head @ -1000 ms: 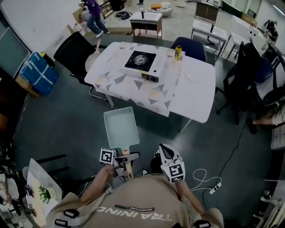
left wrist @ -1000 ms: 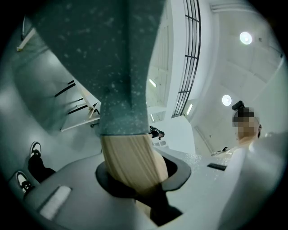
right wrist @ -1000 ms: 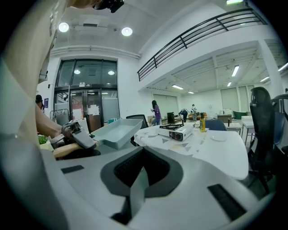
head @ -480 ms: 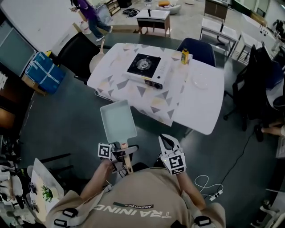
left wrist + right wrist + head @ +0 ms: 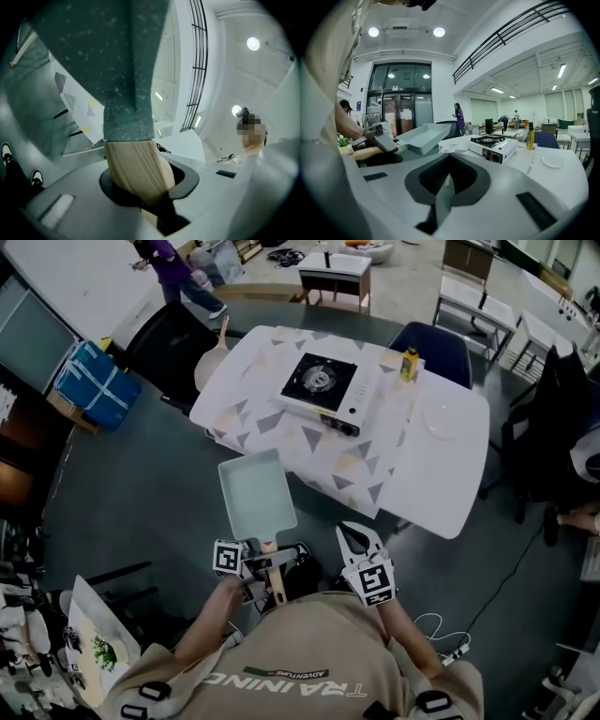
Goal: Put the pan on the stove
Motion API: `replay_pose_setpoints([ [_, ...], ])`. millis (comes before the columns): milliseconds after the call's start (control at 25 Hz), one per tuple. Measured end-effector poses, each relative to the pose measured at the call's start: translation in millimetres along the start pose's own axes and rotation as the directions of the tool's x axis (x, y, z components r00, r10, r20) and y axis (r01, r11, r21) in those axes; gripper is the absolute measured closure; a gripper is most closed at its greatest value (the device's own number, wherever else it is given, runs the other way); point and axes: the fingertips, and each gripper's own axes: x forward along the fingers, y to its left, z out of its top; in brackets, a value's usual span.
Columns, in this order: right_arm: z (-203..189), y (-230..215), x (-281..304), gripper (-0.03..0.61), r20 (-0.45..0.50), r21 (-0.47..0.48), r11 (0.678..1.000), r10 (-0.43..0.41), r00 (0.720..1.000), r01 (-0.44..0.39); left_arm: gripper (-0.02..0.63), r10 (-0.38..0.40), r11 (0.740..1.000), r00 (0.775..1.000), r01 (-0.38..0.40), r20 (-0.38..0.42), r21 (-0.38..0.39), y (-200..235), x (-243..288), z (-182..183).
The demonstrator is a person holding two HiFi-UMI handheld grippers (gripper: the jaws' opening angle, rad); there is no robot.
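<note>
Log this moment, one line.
left gripper shut on pan | right gripper shut, empty | pan short of table | stove bare

The pan (image 5: 256,493) is a shallow rectangular tray, pale grey-green, with a speckled darker underside and a light wooden handle (image 5: 136,171). The left gripper (image 5: 261,565) has its jaws clamped on that handle, and the pan juts forward from them, roughly level and in the air, short of the tabletop (image 5: 431,465). The stove (image 5: 322,382), a white single-burner unit with a black top, sits on that tabletop well ahead of the jaws, its burner bare.
</note>
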Motion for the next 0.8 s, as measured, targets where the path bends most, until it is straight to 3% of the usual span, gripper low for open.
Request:
replay_pose_setpoints([
  [240, 18, -4, 42, 0.574, -0.03, 0.018, 0.999, -0.05, 0.998, 0.05, 0.528, -0.015, 0.999, 1.0, 0.015, -0.004, -0.04, 15, -13, 54],
  [480, 40, -11, 89, 0.574, -0.037, -0.003, 0.996, -0.09, 0.995, 0.09, 0.528, -0.039, 0.999, 0.998, 0.038, -0.05, -0.019, 24, -25, 112],
  [680, 54, -11, 118, 0.574, -0.037, 0.016, 0.986, -0.167, 0.985, 0.168, 0.525, 0.0, 1.0, 0.994, -0.003, -0.112, -0.028, 39, -40, 140],
  [800, 51, -13, 128, 0.574, -0.033, 0.03, 0.979, -0.202, 0.979, 0.203, 0.525, -0.022, 0.999, 0.991, 0.017, -0.131, -0.037, 46, -45, 154],
])
